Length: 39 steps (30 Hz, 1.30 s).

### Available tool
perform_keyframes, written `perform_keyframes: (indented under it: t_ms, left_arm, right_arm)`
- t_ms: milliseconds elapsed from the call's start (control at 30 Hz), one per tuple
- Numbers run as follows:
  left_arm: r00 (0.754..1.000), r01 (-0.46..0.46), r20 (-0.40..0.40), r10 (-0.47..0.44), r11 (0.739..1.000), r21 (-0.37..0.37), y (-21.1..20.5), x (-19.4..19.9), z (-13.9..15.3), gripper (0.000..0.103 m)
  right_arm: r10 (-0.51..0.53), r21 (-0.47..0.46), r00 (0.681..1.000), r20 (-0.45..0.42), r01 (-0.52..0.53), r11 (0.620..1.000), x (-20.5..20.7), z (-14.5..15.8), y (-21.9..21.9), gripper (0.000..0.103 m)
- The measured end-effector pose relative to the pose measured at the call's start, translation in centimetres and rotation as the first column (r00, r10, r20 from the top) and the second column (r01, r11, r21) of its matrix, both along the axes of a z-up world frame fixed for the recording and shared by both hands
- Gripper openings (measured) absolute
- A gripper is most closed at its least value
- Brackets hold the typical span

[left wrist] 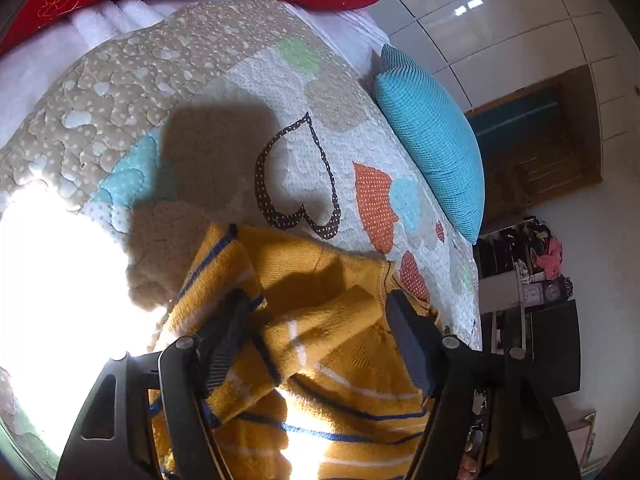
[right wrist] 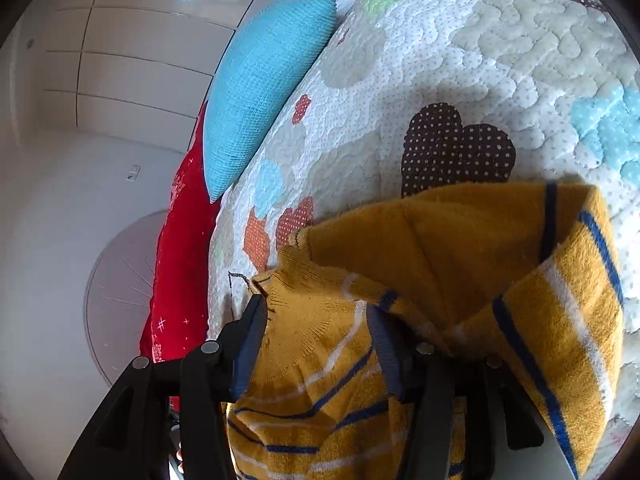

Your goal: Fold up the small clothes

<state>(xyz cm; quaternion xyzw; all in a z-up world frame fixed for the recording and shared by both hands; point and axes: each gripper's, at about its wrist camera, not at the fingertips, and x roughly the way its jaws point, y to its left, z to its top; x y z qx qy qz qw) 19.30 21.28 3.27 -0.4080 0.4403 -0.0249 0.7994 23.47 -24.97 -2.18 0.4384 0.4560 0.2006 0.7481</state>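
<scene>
My left gripper [left wrist: 320,320] has its fingers [left wrist: 408,340] spread apart at the bottom of the left view, with folds of a mustard sweater [left wrist: 320,280] lying loosely between them; I cannot tell whether either finger presses the knit. My right gripper [right wrist: 316,336] is likewise parted, low in the right view, its fingers [right wrist: 248,344] straddling a bunched part of the same sweater, which has blue and white stripes. The sweater lies on a quilt [right wrist: 460,52] patterned with hearts, covering the bed. A turquoise pillow [left wrist: 432,140] sits at the quilt's far edge, beside a red cushion [right wrist: 180,264]. Bright sunlight washes out the lower left of the left view.
</scene>
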Motion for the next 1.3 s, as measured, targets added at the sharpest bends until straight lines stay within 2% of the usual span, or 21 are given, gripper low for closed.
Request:
perform_keyframes:
  t_ms: [67, 167, 233, 300, 400, 433, 467, 533, 567, 600, 633, 667, 733, 767, 833, 900, 1000, 1100, 1200, 1300]
  left_arm:
    - [1.000, 0.027, 0.004, -0.027, 0.999, 0.044, -0.1, -0.8, 0.8, 0.069]
    - [0.996, 0.086, 0.000, -0.087, 0.983, 0.161, -0.9, -2.8, 2.0, 0.070]
    - [0.992, 0.126, -0.022, -0.124, 0.958, 0.257, -1.5, -4.7, 2.2, 0.070]
    - [0.987, 0.161, -0.052, -0.153, 0.923, 0.351, -2.1, -7.0, 2.0, 0.070]
    - [0.982, 0.191, -0.084, -0.171, 0.875, 0.445, -2.5, -10.0, 0.9, 0.071]
    - [0.980, 0.200, -0.099, -0.174, 0.864, 0.462, -2.6, -10.7, 0.4, 0.071]
    - [0.977, 0.214, -0.127, -0.174, 0.845, 0.491, -2.7, -11.1, -0.3, 0.071]
    - [0.971, 0.230, -0.196, -0.140, 0.780, 0.583, -2.8, -11.5, -1.5, 0.070]
    - [0.970, 0.230, -0.202, -0.133, 0.766, 0.601, -2.7, -11.5, -1.8, 0.070]
    - [0.970, 0.230, -0.201, -0.133, 0.764, 0.603, -2.4, -11.5, -1.9, 0.070]
    - [0.971, 0.224, -0.203, -0.123, 0.762, 0.608, -2.1, -11.5, -1.9, 0.070]
    - [0.974, 0.212, -0.199, -0.111, 0.762, 0.612, -1.8, -11.5, -1.7, 0.070]
    - [0.978, 0.190, -0.187, -0.093, 0.765, 0.615, -1.4, -11.5, -1.0, 0.070]
    - [0.980, 0.179, -0.179, -0.086, 0.771, 0.611, -1.1, -11.7, -0.7, 0.070]
    - [0.983, 0.155, -0.168, -0.067, 0.788, 0.596, -0.6, -12.6, -0.1, 0.070]
    - [0.984, 0.139, -0.169, -0.049, 0.804, 0.578, 0.0, -13.8, 0.5, 0.070]
    - [0.991, 0.107, -0.131, -0.037, 0.805, 0.584, -0.1, -16.5, 1.9, 0.070]
    - [0.997, 0.070, -0.077, -0.030, 0.800, 0.595, -0.8, -19.6, 3.2, 0.073]
    - [0.999, 0.022, -0.040, 0.003, 0.800, 0.600, -1.2, -22.3, 3.6, 0.078]
    - [0.999, -0.014, -0.029, 0.038, 0.820, 0.572, -0.8, -24.6, 3.3, 0.078]
  right_arm:
    - [0.014, -0.051, 0.999, 0.041, -0.012, 0.999, -0.7, 1.4, -0.4, 0.057]
    - [0.065, -0.225, 0.993, 0.102, -0.041, 0.973, -3.0, 3.8, -0.7, 0.062]
    - [0.116, -0.332, 0.988, 0.104, -0.076, 0.940, -4.9, 4.5, -0.7, 0.062]
    - [0.163, -0.419, 0.982, 0.098, -0.108, 0.902, -7.0, 4.7, -0.5, 0.062]
    - [0.214, -0.562, 0.974, 0.077, -0.135, 0.816, -9.8, 3.9, 0.4, 0.061]
    - [0.233, -0.588, 0.970, 0.071, -0.148, 0.795, -10.5, 3.4, 0.8, 0.041]
    - [0.258, -0.578, 0.964, 0.064, -0.175, 0.797, -11.1, 2.9, 1.0, 0.023]
    - [0.239, -0.573, 0.969, 0.066, -0.159, 0.804, -11.4, 2.6, 0.3, 0.010]
    - [0.218, -0.591, 0.973, 0.075, -0.133, 0.796, -11.4, 2.8, -0.3, 0.008]
    - [0.181, -0.635, 0.980, 0.081, -0.089, 0.767, -11.3, 3.0, -0.9, 0.007]
    - [0.140, -0.699, 0.987, 0.080, -0.044, 0.714, -11.0, 3.2, -1.5, 0.007]
    - [0.122, -0.724, 0.990, 0.070, -0.033, 0.689, -10.7, 3.0, -2.2, 0.008]
    - [0.100, -0.692, 0.995, 0.025, -0.055, 0.720, -10.3, 2.4, -3.6, 0.013]
    - [0.097, -0.678, 0.995, 0.033, -0.049, 0.733, -10.6, 2.8, -4.0, 0.014]
    - [0.091, -0.690, 0.993, 0.078, -0.012, 0.724, -11.5, 4.2, -4.1, 0.024]
    - [0.079, -0.719, 0.990, 0.117, 0.029, 0.695, -12.5, 6.1, -3.8, 0.024]
    - [0.130, -0.709, 0.975, 0.181, 0.038, 0.704, -13.4, 9.0, -1.8, 0.024]
    - [0.215, -0.699, 0.950, 0.228, 0.005, 0.715, -13.6, 11.3, 2.1, 0.024]
    - [0.319, -0.686, 0.920, 0.226, -0.082, 0.723, -12.7, 11.9, 7.4, 0.024]
    - [0.418, -0.706, 0.885, 0.207, -0.161, 0.690, -11.6, 11.3, 13.6, 0.024]
